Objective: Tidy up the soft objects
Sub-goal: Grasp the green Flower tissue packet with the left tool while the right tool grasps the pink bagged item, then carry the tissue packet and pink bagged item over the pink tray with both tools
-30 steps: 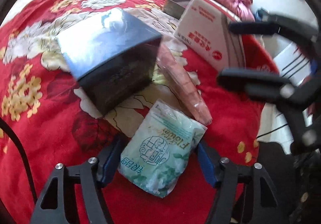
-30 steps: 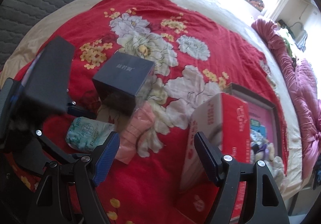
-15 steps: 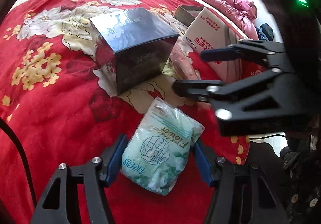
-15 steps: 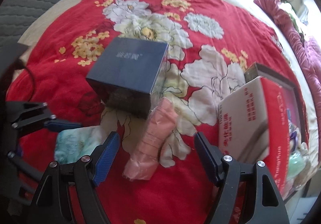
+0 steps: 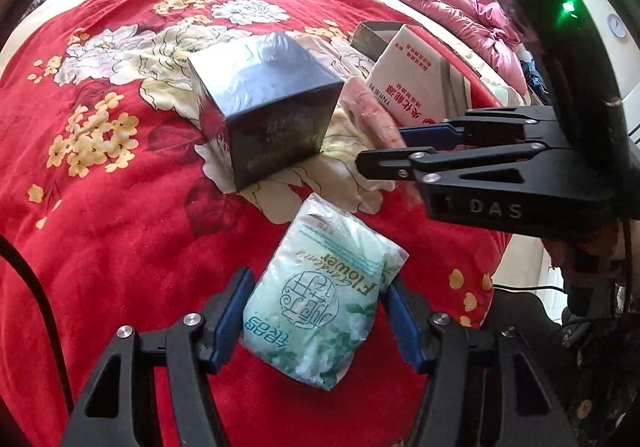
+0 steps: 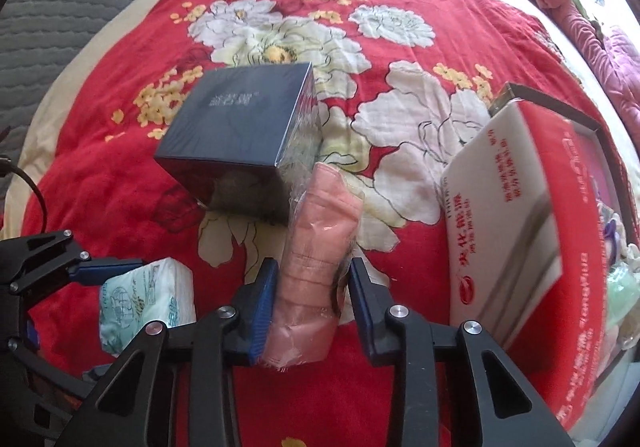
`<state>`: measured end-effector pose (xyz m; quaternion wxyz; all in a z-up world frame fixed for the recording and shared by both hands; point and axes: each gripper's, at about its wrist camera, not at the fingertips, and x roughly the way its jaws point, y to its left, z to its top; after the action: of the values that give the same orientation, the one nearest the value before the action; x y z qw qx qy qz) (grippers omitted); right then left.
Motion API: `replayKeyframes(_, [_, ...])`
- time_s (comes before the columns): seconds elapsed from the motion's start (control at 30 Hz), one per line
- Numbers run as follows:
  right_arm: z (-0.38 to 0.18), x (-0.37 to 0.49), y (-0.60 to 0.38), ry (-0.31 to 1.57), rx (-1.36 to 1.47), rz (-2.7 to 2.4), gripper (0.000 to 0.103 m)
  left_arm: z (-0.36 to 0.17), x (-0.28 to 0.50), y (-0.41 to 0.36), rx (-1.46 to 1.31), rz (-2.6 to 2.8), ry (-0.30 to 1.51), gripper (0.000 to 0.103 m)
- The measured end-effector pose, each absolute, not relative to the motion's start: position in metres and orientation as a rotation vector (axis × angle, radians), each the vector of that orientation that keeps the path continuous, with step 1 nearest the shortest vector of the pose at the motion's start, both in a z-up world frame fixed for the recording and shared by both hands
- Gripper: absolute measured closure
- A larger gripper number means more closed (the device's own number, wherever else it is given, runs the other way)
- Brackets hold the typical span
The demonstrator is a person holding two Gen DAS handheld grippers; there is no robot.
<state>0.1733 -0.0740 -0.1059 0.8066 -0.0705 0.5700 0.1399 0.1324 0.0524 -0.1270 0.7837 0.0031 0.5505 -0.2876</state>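
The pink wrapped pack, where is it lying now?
In the right wrist view the pink wrapped pack lies on the red floral bedspread, between the closing jaws of the right gripper, just right of the dark blue box.

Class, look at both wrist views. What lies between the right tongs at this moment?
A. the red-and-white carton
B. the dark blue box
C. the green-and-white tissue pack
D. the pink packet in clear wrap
D. The right tongs are closing with the pink packet between them, while the tissue pack sits in the left tongs.
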Motion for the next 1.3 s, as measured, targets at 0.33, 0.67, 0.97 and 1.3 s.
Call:
replayKeyframes(0.33, [-0.045,0.146,-0.106,1.106,-0.063,0.33,0.067,-0.093,0.114,0.033,0.035,-0.603,1.151,0.039])
replayKeyframes(0.67, [0.022,0.116,-0.164,0.982,0.008,0.297,0.067,-0.037,0.103,-0.014,0.076,-0.564,1.093,0.039])
replayKeyframes(0.97, [0.058,0.095,-0.236,0.912,0.069,0.22,0.067,-0.002,0.107,-0.068,0.079,-0.556,1.059,0.039])
replayKeyframes(1.3, [0.071,0.08,-0.309,0.88,0.11,0.139,0.067,0.017,0.114,-0.142,0.133,-0.59,1.037,0.039])
